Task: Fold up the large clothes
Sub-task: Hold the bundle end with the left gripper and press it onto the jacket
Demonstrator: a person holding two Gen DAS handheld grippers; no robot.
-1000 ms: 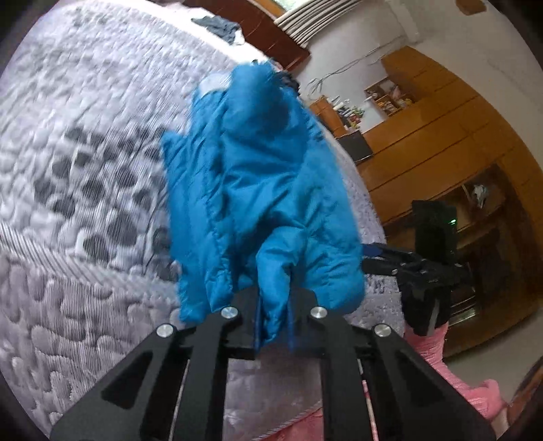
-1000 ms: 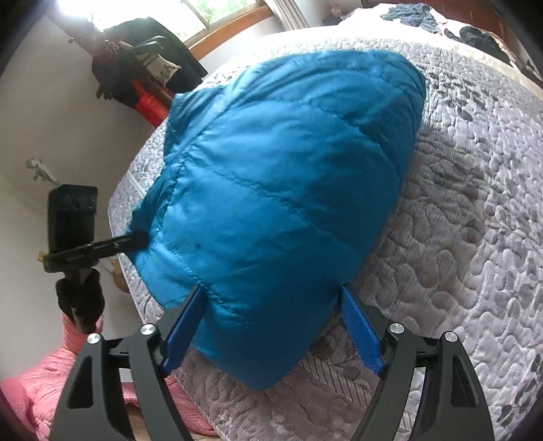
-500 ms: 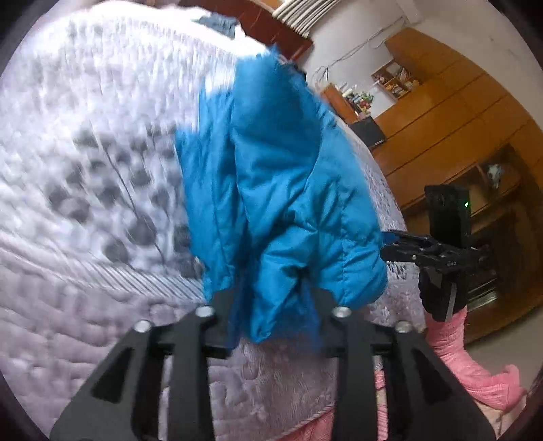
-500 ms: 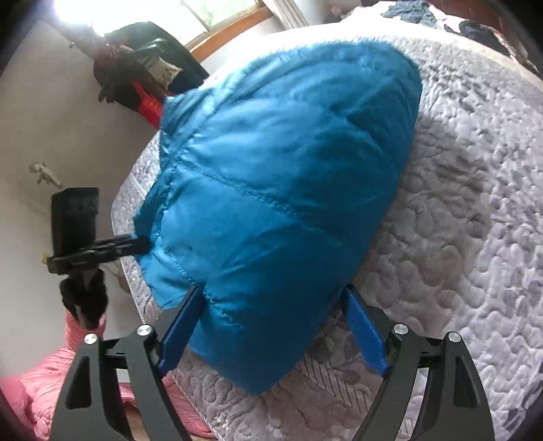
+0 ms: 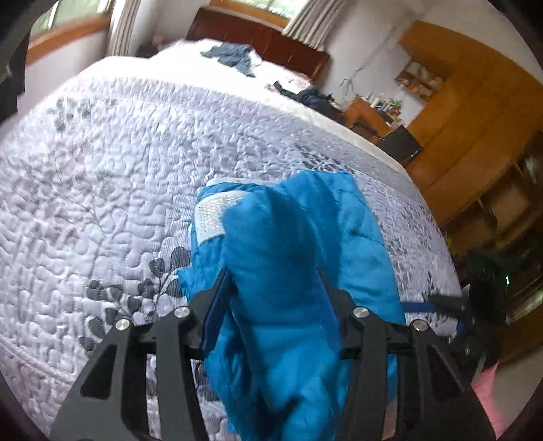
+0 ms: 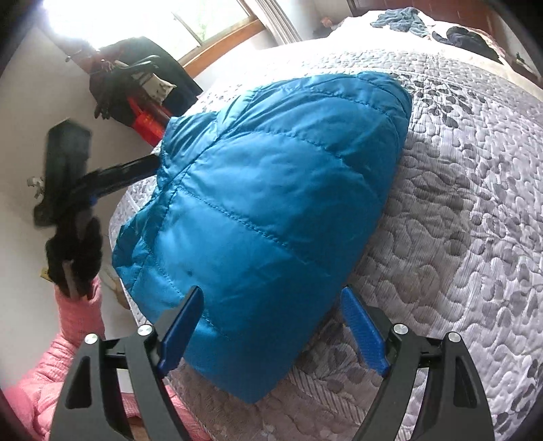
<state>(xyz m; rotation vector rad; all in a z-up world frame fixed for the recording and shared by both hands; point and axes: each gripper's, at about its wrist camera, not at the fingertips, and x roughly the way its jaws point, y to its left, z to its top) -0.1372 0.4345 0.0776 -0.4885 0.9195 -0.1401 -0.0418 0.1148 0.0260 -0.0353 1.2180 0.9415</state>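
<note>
Jacket [image 6: 271, 203]: blue, quilted, lying in a folded heap on the quilt [image 6: 475, 203] near the bed's foot edge.
Left view only: white mesh lining patch [image 5: 210, 217] at 11 o'clock of the heap; loose rumpled folds rising between the fingers; wooden cabinets [image 5: 475, 118] at 2 o'clock; dark clothes [image 5: 234, 56] by the headboard at 12 o'clock.
Right view only: smooth stitched outer face of the jacket, one panel edge running from 7 to 1 o'clock; bright window [image 6: 210, 20] at 11 o'clock; dark items on a red object [image 6: 142, 84] at 10 o'clock; pink sleeve [image 6: 78, 325] at 8 o'clock.
Left claw [image 5: 275, 288]: spread, a thick bunch of jacket filling the gap and touching both fingers; no firm pinch discernible. Seen from the right view [image 6: 149, 166] at 9 o'clock, tip meeting the jacket's left edge, blurred.
Right claw [image 6: 271, 305]: spread wide, blue pads [image 6: 363, 329] either side of the jacket's near corner; left pad touching or overlapping the fabric, right pad just beside it, over the quilt. Seen from the left view [image 5: 427, 307] at 3 o'clock, tip at the jacket's right edge, blurred.
Jacket relative to claws: extending from 6 toward 12 o'clock ahead of the left claw; from 6 toward 1 o'clock ahead of the right.
</note>
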